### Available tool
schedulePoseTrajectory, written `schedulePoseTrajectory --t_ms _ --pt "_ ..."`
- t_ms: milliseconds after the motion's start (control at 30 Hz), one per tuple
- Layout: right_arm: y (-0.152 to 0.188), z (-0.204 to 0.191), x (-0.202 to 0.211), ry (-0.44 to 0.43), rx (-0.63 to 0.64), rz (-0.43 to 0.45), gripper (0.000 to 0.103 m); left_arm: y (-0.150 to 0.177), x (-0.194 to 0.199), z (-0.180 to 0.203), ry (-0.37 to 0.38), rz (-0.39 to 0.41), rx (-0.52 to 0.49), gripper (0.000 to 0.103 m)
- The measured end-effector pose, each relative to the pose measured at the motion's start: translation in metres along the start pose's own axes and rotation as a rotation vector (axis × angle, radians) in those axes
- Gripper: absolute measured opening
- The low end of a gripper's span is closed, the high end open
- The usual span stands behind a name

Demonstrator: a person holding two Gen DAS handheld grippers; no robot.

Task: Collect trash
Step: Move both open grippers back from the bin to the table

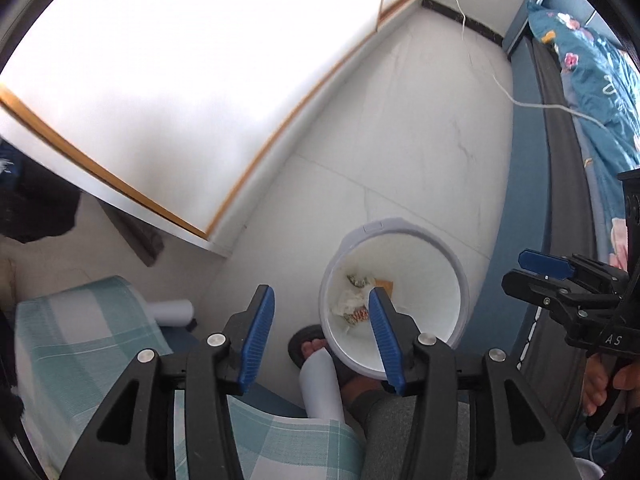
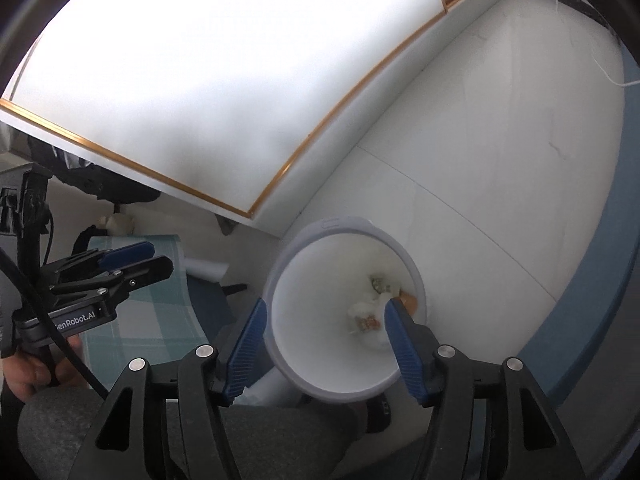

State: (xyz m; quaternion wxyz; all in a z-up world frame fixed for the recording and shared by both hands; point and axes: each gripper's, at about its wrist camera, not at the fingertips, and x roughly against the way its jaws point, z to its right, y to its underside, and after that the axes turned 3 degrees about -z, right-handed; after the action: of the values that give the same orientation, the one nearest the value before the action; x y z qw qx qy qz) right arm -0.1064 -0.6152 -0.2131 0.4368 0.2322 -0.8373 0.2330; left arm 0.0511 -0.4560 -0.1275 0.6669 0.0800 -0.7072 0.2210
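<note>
A white round trash bin [image 1: 440, 256] stands on the pale tiled floor; it also shows in the right wrist view [image 2: 304, 320]. Crumpled wrappers and paper trash [image 1: 354, 304] lie at its bottom, also seen in the right wrist view [image 2: 368, 314]. My left gripper [image 1: 322, 296] is open and empty, held above the bin's left rim. My right gripper [image 2: 324, 308] is open and empty, held directly over the bin's mouth. The right gripper [image 1: 540, 270] shows at the right edge of the left wrist view; the left gripper [image 2: 132, 260] shows at the left of the right wrist view.
A white desk top with a wooden edge [image 1: 160, 92] fills the upper left. A chair with a teal checked cushion [image 1: 80, 328] stands lower left. A bed with blue floral bedding [image 1: 592, 80] runs along the right, with a white cable [image 1: 520, 100]. A sandalled foot [image 1: 312, 350] is beside the bin.
</note>
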Motion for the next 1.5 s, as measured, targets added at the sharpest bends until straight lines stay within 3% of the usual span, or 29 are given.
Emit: schedulePoseTrajectory --t_ms 100,233,433,567,900,1133,1500 --pt "-0.001 -0.013 0.018 0.000 0.030 0.041 0.064 0.003 0.022 0.000 -0.029 0.052 0.016 0.045" --pt "-0.002 -0.032 0.040 -0.006 0.077 0.088 0.067 0.011 0.059 -0.007 -0.087 0.145 0.071 0.065" --pt "0.000 -0.065 0.074 -0.011 0.160 0.164 0.070 0.035 0.111 -0.025 -0.139 0.296 0.174 0.068" --pt "0.005 -0.093 0.095 -0.020 0.233 0.219 0.073 0.057 0.141 -0.044 -0.195 0.398 0.255 0.078" --pt "0.030 -0.172 0.134 -0.064 0.402 0.343 0.084 0.122 0.194 -0.092 -0.319 0.584 0.459 0.088" --pt "0.059 -0.240 0.147 -0.120 0.562 0.418 0.096 0.171 0.215 -0.120 -0.377 0.647 0.590 0.096" --pt "0.114 -0.320 0.125 -0.224 0.743 0.400 0.101 0.253 0.220 -0.165 -0.468 0.664 0.771 0.098"
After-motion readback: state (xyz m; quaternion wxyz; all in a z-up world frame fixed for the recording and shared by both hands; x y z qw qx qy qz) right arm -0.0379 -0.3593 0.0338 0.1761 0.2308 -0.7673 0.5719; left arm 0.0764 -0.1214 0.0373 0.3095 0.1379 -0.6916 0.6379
